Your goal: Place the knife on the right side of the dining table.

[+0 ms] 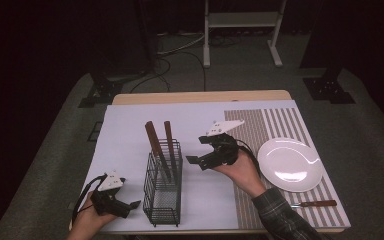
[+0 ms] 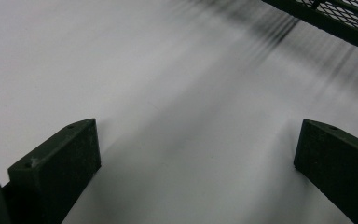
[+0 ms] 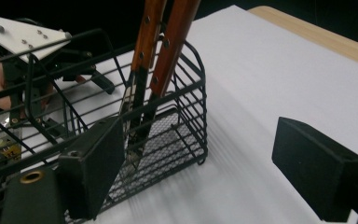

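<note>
A black wire basket (image 1: 162, 197) stands on the white sheet with two wooden-handled utensils (image 1: 156, 141) leaning upright in it. My right gripper (image 1: 198, 150) hovers just right of the basket, held in a hand. Its jaws are open with nothing between them. In the right gripper view the open right gripper (image 3: 200, 163) faces the basket (image 3: 186, 140) and the wooden handles (image 3: 168, 42). My left gripper (image 1: 130, 206) rests low at the front left of the basket. The left gripper (image 2: 191, 154) is open over bare white sheet, with the basket's edge (image 2: 335, 18) at the upper right.
A white plate (image 1: 290, 165) lies on the striped placemat (image 1: 275, 125) at the right. A wooden-handled knife (image 1: 315, 203) lies near the placemat's front edge. The white sheet (image 1: 130, 125) covers most of the wooden table (image 1: 200, 96). The other gripper's white plate (image 3: 23, 35) shows behind the basket.
</note>
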Demonstrator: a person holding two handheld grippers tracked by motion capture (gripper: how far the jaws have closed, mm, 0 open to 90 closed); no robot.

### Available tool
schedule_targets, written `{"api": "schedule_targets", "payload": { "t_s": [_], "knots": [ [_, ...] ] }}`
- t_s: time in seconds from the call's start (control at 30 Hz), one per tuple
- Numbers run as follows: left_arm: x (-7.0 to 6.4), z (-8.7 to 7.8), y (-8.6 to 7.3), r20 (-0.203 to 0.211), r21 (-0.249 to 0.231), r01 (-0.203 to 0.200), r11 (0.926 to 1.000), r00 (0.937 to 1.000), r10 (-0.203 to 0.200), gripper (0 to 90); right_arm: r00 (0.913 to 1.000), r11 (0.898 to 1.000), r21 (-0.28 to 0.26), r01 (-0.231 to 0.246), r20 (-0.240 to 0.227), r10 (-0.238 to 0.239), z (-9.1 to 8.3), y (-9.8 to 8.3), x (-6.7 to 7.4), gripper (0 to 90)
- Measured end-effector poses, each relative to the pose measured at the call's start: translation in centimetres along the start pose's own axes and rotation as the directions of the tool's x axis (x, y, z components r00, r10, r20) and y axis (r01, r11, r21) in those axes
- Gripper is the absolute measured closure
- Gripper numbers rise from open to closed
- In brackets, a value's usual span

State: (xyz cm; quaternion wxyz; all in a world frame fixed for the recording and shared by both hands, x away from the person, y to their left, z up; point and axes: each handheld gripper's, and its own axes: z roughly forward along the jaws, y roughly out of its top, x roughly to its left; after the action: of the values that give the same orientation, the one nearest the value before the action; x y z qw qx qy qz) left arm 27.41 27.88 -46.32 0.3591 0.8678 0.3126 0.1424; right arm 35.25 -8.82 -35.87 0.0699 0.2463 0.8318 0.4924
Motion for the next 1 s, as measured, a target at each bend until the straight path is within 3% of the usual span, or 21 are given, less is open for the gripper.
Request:
{"api": "schedule_targets", "payload": {
  "t_s": [0.73, 1.0],
  "knots": [
    [0.0, 0.0, 0.0, 0.0, -0.001, 0.001, 1.0, 1.0, -0.001, 0.0, 0.9989, 0.999, -0.038, 0.039, -0.024, -0.04, 1.7, 3.9, 0.2, 21.7],
    [0.0, 0.0, 0.0, 0.0, -0.001, 0.001, 1.0, 1.0, -0.001, 0.0, 0.9985, 0.998, -0.058, 0.027, -0.045, -0.03, 2.6, 4.8, 0.2, 23.1]
  ]
}}
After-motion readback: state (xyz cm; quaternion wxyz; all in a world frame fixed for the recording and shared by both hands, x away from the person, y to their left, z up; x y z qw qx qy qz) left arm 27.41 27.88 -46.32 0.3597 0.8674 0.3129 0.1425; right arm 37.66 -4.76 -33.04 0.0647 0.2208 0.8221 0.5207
